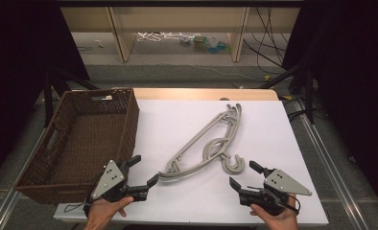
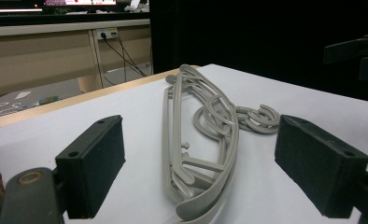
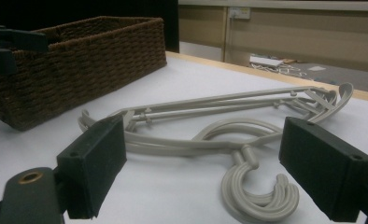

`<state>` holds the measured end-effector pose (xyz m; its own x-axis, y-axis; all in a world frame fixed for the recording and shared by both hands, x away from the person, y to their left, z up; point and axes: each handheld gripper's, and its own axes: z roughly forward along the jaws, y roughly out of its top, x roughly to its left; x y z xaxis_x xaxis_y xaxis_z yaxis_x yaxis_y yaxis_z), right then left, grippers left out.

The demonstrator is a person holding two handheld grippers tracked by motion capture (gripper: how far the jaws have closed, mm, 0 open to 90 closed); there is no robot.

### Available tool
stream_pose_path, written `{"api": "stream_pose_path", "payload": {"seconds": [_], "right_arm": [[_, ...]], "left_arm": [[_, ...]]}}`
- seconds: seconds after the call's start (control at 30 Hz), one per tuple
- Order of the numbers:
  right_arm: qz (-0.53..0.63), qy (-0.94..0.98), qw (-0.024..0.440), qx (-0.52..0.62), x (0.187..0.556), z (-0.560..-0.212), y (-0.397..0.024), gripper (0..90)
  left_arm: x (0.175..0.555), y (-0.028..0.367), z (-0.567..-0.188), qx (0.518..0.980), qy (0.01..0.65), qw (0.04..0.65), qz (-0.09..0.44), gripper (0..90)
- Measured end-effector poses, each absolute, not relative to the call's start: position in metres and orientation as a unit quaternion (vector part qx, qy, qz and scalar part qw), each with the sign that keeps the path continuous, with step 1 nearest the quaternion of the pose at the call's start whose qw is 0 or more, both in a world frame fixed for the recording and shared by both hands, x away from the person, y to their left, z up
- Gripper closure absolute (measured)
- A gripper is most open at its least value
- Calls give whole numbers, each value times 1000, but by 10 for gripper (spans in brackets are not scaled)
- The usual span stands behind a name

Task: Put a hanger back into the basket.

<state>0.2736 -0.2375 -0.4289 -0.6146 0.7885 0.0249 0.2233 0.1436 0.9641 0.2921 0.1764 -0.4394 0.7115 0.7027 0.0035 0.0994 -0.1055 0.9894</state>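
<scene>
- A stack of grey plastic clothes hangers [image 1: 211, 141] lies flat on the white-topped table [image 1: 273, 129], near its middle. The stack runs slantwise, one end pointing toward the far edge and the other toward the near edge.
- The hooks of the hangers [image 1: 234, 164] curl out on the side toward the near right corner; in the right gripper view they lie between the two black jaws, low in the picture [image 3: 259, 193].
- The left gripper [image 1: 141, 173], black with a grey three-cornered plate on top, is held in the person's left hand [image 1: 103, 213] at the near edge, close to the near left corner. Its jaws are spread wide and nothing is between the pads. One fingertip is just beside the near end of the hangers; whether it touches cannot be told.
- In the left gripper view the hangers [image 2: 198, 154] stretch away along the table between the two spread jaws, clear of both pads.
- The right gripper [image 1: 242, 175], of the same make, is held in the person's right hand [image 1: 276, 218] at the near edge, right of the middle. Its jaws are also spread with nothing pinched, and they stand just beside the hooks.
- A dark brown woven wicker basket [image 1: 62, 158], rectangular with handle slots, sits along the left edge of the table and overhangs it; the right gripper view shows its side wall [image 3: 79, 70].
</scene>
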Motion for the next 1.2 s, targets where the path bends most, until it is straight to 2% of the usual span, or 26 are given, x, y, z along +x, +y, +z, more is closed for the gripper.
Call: {"api": "stream_pose_path", "payload": {"seconds": [0.73,1.2], "right_arm": [[554,707,258,356,274,-429,-239,158],[552,706,263,358,275,-429,-240,158]], "left_arm": [[292,172,-441,718,284,593,230,159],[292,154,-439,738,276,574,222,159]]}}
